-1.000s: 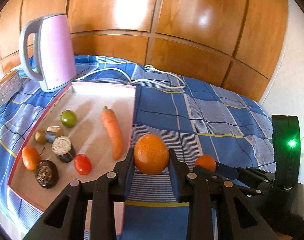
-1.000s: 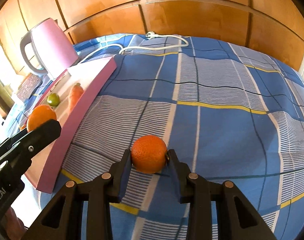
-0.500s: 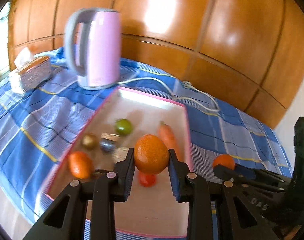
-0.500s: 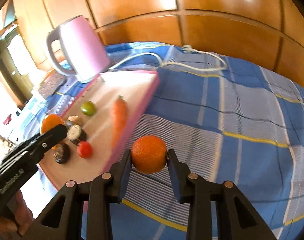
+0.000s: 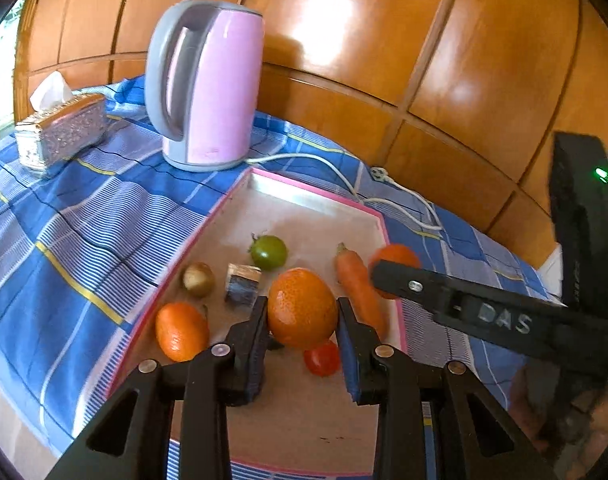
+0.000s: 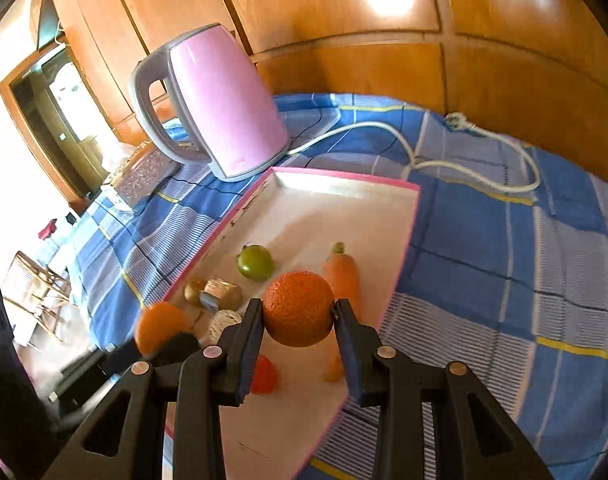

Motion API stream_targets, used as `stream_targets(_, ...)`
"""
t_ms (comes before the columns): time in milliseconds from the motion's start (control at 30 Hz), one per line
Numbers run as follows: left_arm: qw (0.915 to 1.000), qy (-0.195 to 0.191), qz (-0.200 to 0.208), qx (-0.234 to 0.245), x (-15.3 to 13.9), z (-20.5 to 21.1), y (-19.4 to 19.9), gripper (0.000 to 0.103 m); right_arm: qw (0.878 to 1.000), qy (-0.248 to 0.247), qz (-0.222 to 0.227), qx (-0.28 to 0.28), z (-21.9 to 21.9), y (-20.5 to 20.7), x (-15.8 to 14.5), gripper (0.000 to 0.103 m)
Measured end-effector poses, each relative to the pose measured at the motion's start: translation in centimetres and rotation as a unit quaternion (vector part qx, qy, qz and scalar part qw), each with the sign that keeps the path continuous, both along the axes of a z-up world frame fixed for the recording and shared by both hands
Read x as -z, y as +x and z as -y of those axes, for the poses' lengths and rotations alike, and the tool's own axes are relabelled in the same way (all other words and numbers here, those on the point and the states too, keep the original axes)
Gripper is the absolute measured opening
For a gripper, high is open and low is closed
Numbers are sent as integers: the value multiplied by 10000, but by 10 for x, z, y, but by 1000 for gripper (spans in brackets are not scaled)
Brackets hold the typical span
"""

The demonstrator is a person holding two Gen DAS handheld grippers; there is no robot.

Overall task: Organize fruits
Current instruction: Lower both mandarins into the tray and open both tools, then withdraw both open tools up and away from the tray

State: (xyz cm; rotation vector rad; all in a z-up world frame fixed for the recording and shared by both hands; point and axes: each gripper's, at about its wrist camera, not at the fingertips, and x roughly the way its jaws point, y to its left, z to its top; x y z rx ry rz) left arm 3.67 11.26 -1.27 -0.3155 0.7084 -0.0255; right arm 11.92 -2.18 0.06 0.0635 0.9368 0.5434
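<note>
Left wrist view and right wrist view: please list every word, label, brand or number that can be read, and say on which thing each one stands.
"DAS": pale letters on the side of the right gripper, seen in the left wrist view.
Small red mark low on the pink kettle, right wrist view: too blurred to read.
Tissue box: only an embossed pattern, no readable text.
Nothing readable on the tray, the fruits or the cloth.
</note>
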Motion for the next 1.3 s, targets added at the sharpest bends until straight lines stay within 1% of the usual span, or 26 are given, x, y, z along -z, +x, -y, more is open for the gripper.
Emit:
stream_targets(100,10000,44,-9,51,2,4,0,34,9998,104,-157,30,-1,2,6,38)
stream_targets(200,9999,73,-59,35,5,6,1,34,9997,123,-187,73,1,2,10,38)
stream_targets(267,9999,91,-77,11,7,6,0,39,9996,145,-202,92,3,1,11,40)
stream_targets(300,9999,125,-82,-13,7,6,-1,40,9996,143,-196,119,4,0,11,40)
stream_targets(367,9992,349,-108,-144,6,8,-2,40,9995,164,-191,192,8,-3,11,40)
stream_targets(433,9983,488,-138,-293,5,7,-3,40,9993,144,-192,289,13,-7,13,40)
stream_targets(500,9969,590,-210,-470,5,6,-3,40,9992,80,-153,374,17,-11,14,40)
stream_targets(600,9954,637,-262,-660,6,2,-6,41,9987,-79,-53,498,21,-21,14,40)
stream_targets(800,9918,897,-205,-884,1,3,-15,50,9970,-361,236,639,25,-38,11,40)
stream_targets(867,9914,949,-183,-883,-1,4,-19,58,9964,-429,321,655,25,-43,10,40)
stream_targets(933,9908,985,-148,-911,-3,5,-23,59,9958,-497,399,655,24,-48,9,40)
stream_targets(1000,9901,1028,-128,-942,-4,6,-26,66,9951,-558,481,663,24,-54,9,40)
stream_targets(1167,9889,1075,-101,-1023,-7,8,-33,72,9942,-581,491,761,28,-63,12,40)
stream_targets(1300,9886,1091,-103,-1034,-7,9,-37,75,9939,-617,473,787,29,-69,16,41)
